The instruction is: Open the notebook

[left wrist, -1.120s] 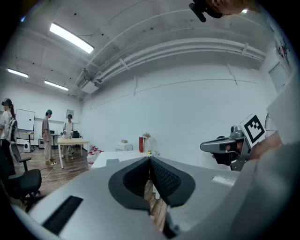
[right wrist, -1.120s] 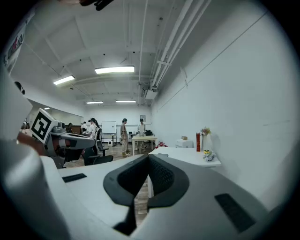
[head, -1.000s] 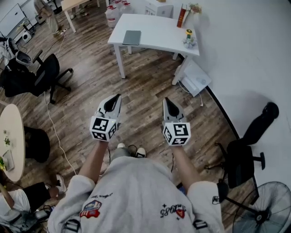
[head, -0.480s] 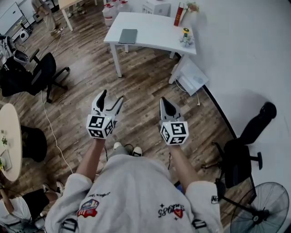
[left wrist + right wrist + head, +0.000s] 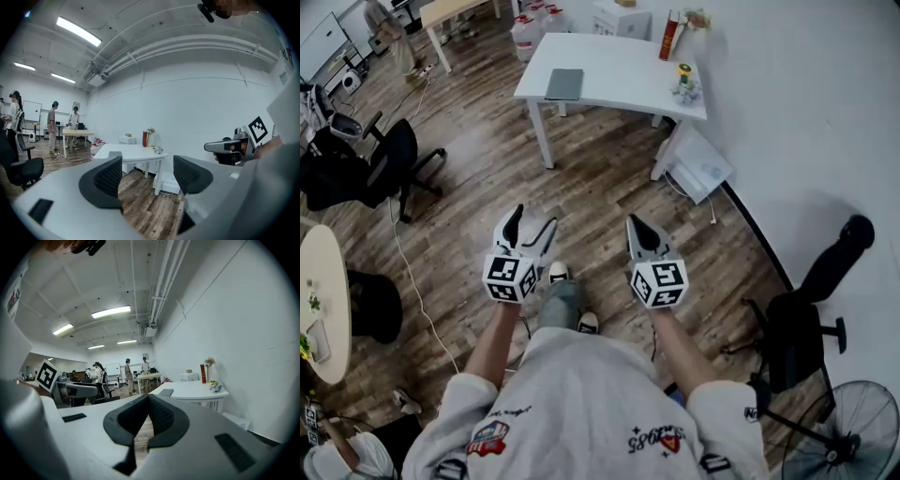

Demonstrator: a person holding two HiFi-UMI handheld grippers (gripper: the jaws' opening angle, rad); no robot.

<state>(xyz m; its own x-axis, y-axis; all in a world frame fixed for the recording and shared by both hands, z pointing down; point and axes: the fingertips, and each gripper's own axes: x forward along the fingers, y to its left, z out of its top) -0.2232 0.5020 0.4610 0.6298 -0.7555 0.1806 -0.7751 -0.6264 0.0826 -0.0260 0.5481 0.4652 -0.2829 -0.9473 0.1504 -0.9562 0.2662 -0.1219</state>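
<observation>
The grey notebook (image 5: 564, 83) lies shut on the left part of the white table (image 5: 623, 70), far ahead of both grippers. It also shows in the right gripper view as the notebook (image 5: 166, 392). My left gripper (image 5: 532, 219) is held over the wooden floor; its jaws have just been opening and stand wide apart with nothing between them. In its own view the left gripper (image 5: 147, 174) frames the table. My right gripper (image 5: 637, 225) is beside it, shut and empty; in its own view the right gripper (image 5: 149, 404) shows its pads meeting.
A red book (image 5: 670, 33) and a small toy (image 5: 686, 82) stand at the table's right end, and a white box (image 5: 703, 161) lies on the floor below. Black office chairs (image 5: 389, 159) (image 5: 797, 337), a fan (image 5: 844, 433) and a round table (image 5: 323, 291) ring the floor. People stand at the far desk (image 5: 52, 126).
The left gripper's jaws went from shut to wide open. Both grippers sank a little in the view, and the person's foot has stepped forward between them.
</observation>
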